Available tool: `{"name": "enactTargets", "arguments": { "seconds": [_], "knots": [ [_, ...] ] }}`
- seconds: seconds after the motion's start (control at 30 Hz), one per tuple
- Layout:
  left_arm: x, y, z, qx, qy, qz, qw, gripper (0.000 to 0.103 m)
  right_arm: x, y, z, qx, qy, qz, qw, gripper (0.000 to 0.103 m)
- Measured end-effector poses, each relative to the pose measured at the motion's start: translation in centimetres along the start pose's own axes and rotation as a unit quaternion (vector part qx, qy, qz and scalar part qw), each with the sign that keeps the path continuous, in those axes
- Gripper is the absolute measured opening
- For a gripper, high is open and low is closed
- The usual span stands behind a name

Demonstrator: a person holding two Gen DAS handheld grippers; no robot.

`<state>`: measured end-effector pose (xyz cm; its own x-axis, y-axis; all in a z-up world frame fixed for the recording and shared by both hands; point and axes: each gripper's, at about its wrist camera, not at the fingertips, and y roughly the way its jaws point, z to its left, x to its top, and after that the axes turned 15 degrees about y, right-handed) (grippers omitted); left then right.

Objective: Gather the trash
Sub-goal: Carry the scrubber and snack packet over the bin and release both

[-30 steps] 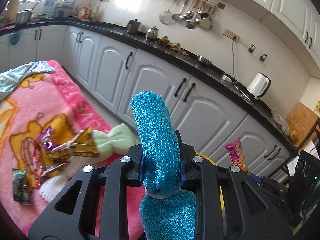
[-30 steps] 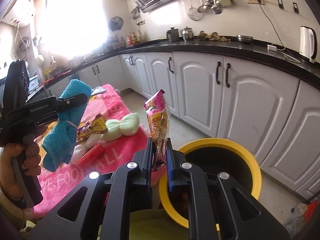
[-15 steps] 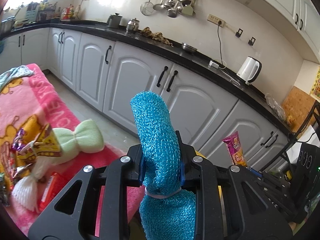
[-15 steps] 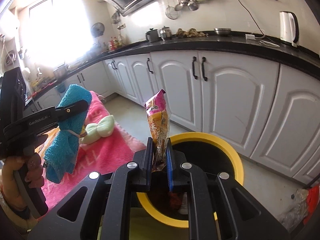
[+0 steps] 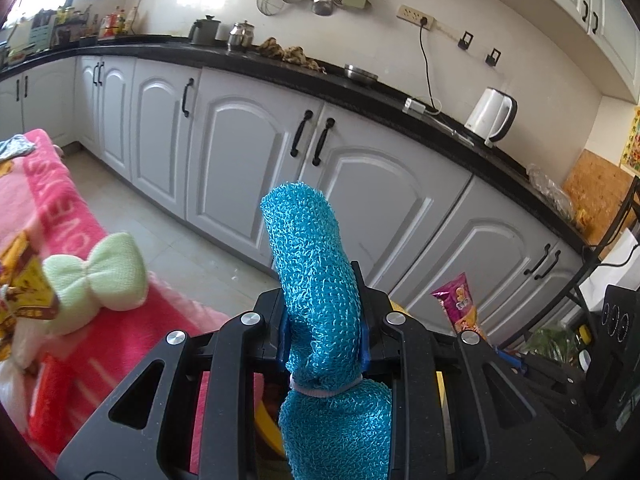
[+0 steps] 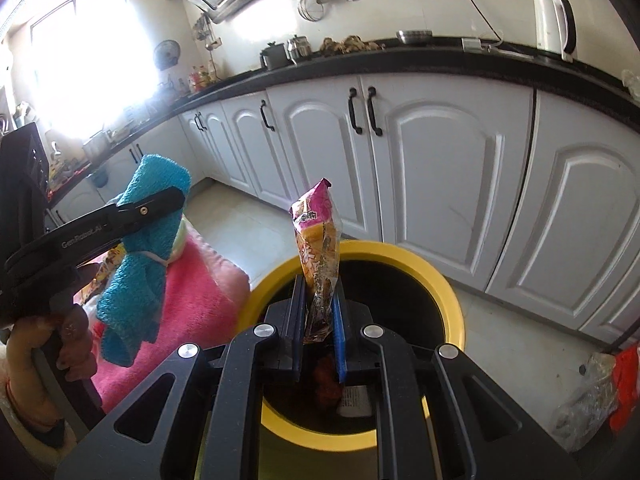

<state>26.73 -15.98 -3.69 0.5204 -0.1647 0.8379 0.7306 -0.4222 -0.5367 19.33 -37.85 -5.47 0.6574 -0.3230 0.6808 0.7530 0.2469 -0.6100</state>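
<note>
My left gripper [image 5: 323,322] is shut on a blue knitted cloth bundle [image 5: 316,280] tied with a band; it also shows in the right wrist view [image 6: 140,256], held above the pink blanket's edge. My right gripper [image 6: 318,320] stands over the yellow-rimmed bin [image 6: 452,300], with its jaws a little apart around a pink and orange snack wrapper [image 6: 318,252] that stands upright between them. The wrapper also shows in the left wrist view [image 5: 458,304]. Trash lies inside the bin.
A pink blanket [image 5: 60,216] holds a pale green cloth bow [image 5: 100,276], a yellow wrapper [image 5: 24,296] and a red packet [image 5: 48,392]. White cabinets [image 6: 440,168] with a black counter run behind. A crumpled plastic bag [image 6: 592,392] lies on the floor at the right.
Both grippers have moved toward the bin and cabinets. The bin now lies directly under my right gripper, whose jaws have eased apart around the wrapper. The left still holds the blue cloth.
</note>
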Motion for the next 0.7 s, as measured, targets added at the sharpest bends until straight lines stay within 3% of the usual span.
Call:
{"name": "enactTargets", "arguments": {
  "seconds": [0.43, 0.5, 0.57, 0.7],
  "knots": [
    [-0.7, 4.4, -1.1, -0.02, 0.003, 0.02, 0.9996, 0.021, -0.7, 2.9, -2.2, -0.021, 0.03, 0.035, 0.999, 0.013],
    [-0.8, 4.7, -1.0, -0.021, 0.0, 0.023, 0.9995, 0.022, -0.6, 3.1, -2.4, -0.025, 0.035, 0.037, 0.998, 0.017],
    [-0.9, 4.7, -0.9, -0.021, -0.002, 0.024, 0.9995, 0.031, -0.5, 3.1, -2.8, -0.027, 0.043, 0.036, 0.998, 0.032],
    [-1.1, 4.5, -0.6, -0.018, -0.009, 0.025, 0.9995, 0.038, -0.5, 2.8, -3.4, -0.03, 0.051, 0.03, 0.998, 0.036]
  ]
}}
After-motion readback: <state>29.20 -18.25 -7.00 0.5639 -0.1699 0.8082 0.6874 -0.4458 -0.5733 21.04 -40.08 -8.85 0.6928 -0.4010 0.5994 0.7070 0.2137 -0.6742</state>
